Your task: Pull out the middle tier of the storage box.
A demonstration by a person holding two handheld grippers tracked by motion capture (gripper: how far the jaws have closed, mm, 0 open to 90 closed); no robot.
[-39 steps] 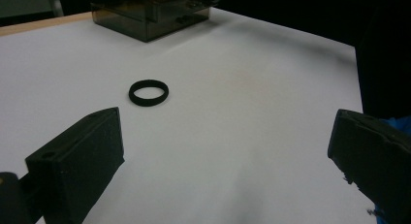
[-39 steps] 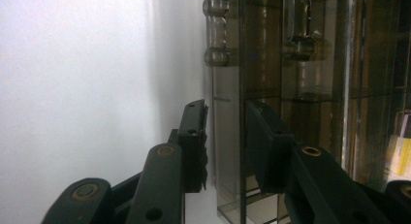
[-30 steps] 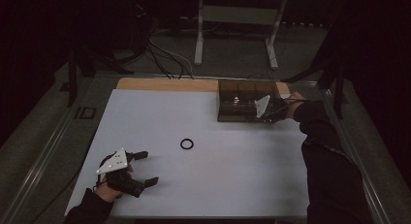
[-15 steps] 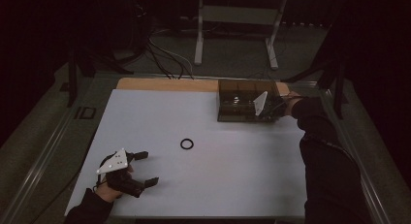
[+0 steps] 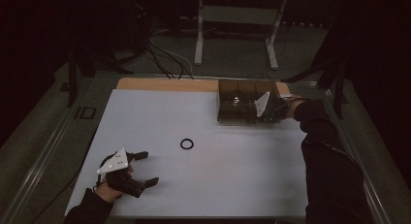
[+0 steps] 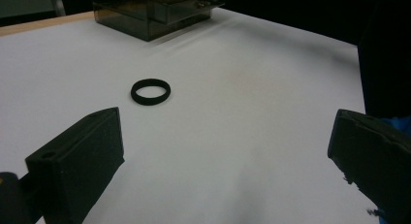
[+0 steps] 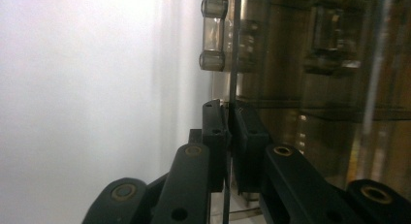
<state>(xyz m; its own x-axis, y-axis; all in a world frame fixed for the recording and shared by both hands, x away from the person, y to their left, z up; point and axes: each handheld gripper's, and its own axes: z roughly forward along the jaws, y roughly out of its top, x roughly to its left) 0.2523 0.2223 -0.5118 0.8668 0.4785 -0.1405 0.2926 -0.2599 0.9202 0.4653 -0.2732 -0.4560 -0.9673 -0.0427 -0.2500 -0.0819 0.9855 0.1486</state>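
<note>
Already the right gripper (image 7: 228,136) has just closed its fingers on the smoky transparent plastic box's (image 5: 242,95) thin lid edge — a sideways tug could slip it — left gripper (image 5: 144,168) open on the white counter (image 5: 218,185).

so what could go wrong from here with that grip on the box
The right gripper pinches only a thin clear panel of the smoky plastic box, so it could slip off, or the light box may drag across the white table. The left gripper sits open, far away, not steadying it.
</note>
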